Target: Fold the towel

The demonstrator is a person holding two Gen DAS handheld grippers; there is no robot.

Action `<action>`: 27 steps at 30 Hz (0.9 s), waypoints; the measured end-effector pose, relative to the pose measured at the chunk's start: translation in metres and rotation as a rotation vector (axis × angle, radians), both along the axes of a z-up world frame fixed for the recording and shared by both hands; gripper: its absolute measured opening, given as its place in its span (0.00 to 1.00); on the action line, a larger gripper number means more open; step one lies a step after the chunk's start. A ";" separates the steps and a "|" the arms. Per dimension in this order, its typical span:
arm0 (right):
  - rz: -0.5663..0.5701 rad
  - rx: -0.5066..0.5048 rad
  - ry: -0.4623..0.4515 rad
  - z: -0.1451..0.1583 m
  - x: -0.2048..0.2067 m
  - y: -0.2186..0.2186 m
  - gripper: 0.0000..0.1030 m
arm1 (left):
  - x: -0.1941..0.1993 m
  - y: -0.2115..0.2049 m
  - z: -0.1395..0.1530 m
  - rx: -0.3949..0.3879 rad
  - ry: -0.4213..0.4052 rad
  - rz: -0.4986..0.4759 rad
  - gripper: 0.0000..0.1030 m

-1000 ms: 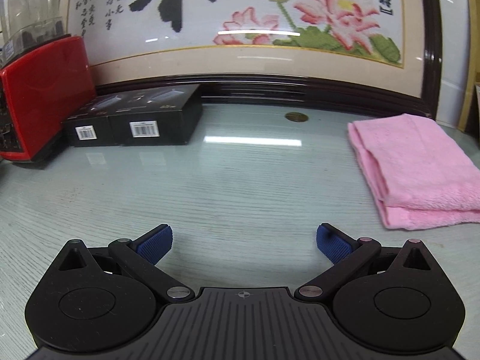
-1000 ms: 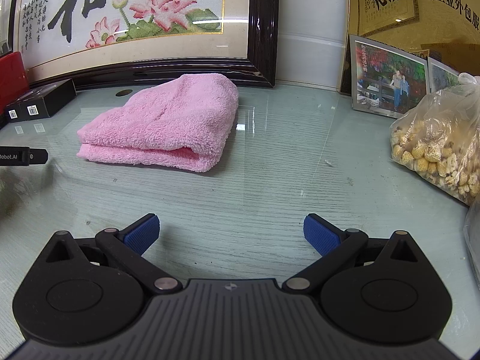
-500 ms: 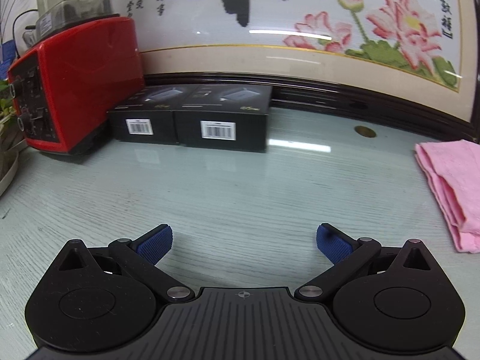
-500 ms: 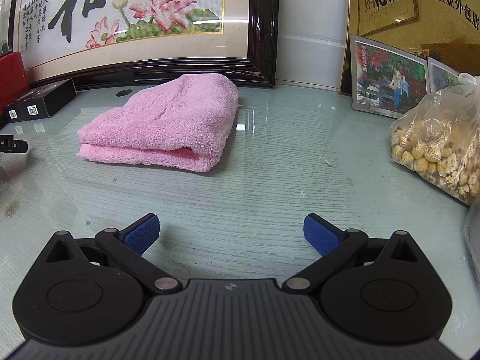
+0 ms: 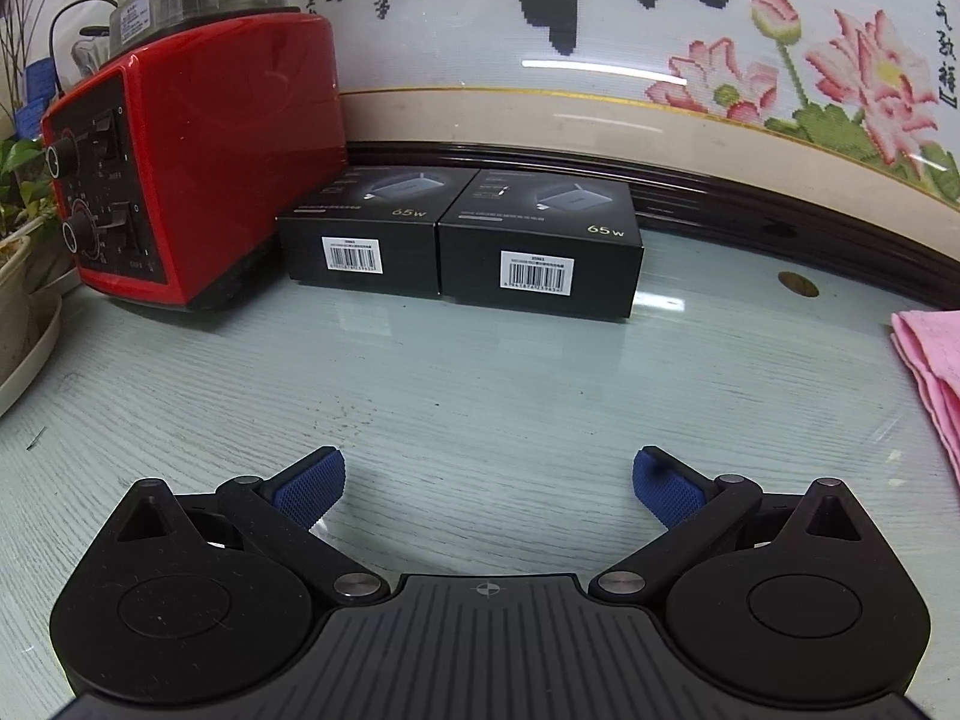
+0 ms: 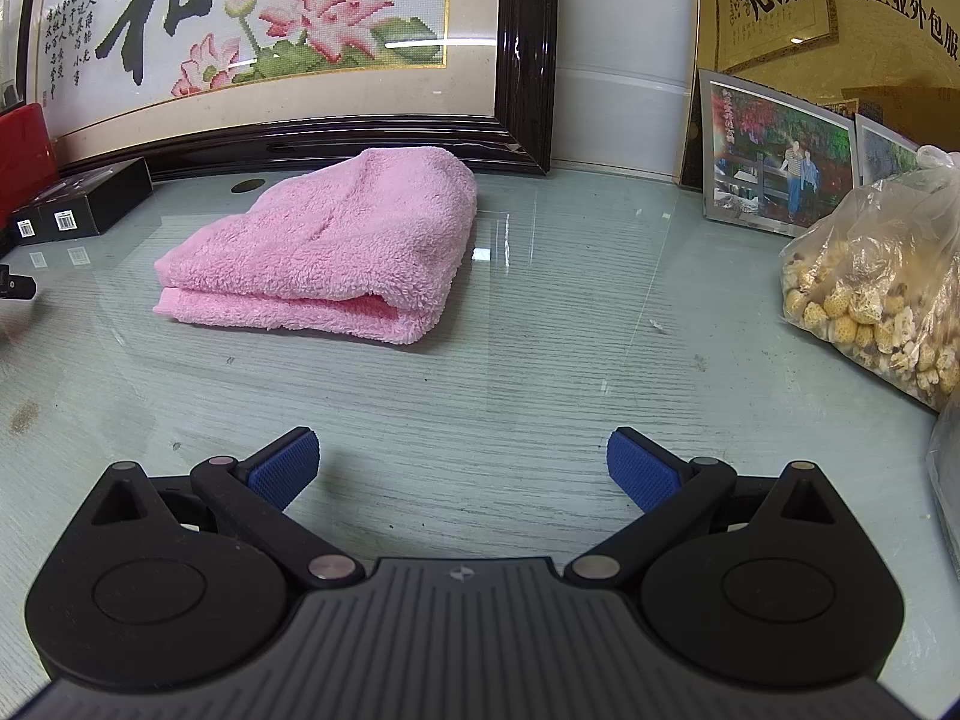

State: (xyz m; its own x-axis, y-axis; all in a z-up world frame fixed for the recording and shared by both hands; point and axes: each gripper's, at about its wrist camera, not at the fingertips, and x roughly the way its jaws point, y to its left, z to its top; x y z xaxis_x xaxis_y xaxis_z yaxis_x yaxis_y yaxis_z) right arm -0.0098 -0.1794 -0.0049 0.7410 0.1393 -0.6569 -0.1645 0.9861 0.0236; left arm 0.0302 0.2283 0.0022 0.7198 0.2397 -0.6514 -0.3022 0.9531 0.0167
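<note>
The left gripper [image 5: 487, 483] has its blue-padded fingers [image 5: 309, 486] spread wide, gripping nothing, over bare glass table [image 5: 480, 384]. The right gripper [image 6: 461, 468] is likewise fully spread and empty, its pads [image 6: 282, 468] clear of everything. The pink towel [image 6: 336, 252] lies folded on the table ahead and left of the right gripper, well apart from both. Behind it leans a framed embroidery [image 6: 270, 30]. Two black boxes [image 5: 462, 234] and a red appliance [image 5: 198, 162] face the left gripper; a bag of snacks [image 6: 882, 294] sits far right.
</note>
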 end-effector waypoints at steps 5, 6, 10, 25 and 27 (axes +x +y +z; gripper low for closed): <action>0.000 0.000 0.000 0.000 -0.001 -0.001 1.00 | 0.000 0.002 -0.001 -0.002 0.000 -0.007 1.00; 0.000 0.000 0.000 0.000 -0.001 -0.001 1.00 | 0.000 0.002 -0.001 -0.002 0.000 -0.008 1.00; 0.008 -0.001 0.000 0.001 -0.001 -0.002 1.00 | 0.000 0.002 -0.001 -0.002 0.001 -0.010 1.00; -0.180 -0.072 0.011 0.003 0.025 -0.076 1.00 | 0.000 0.003 -0.001 -0.004 0.001 -0.009 1.00; -0.202 -0.052 0.016 0.000 0.030 -0.091 1.00 | 0.001 0.003 -0.001 -0.004 0.001 -0.009 1.00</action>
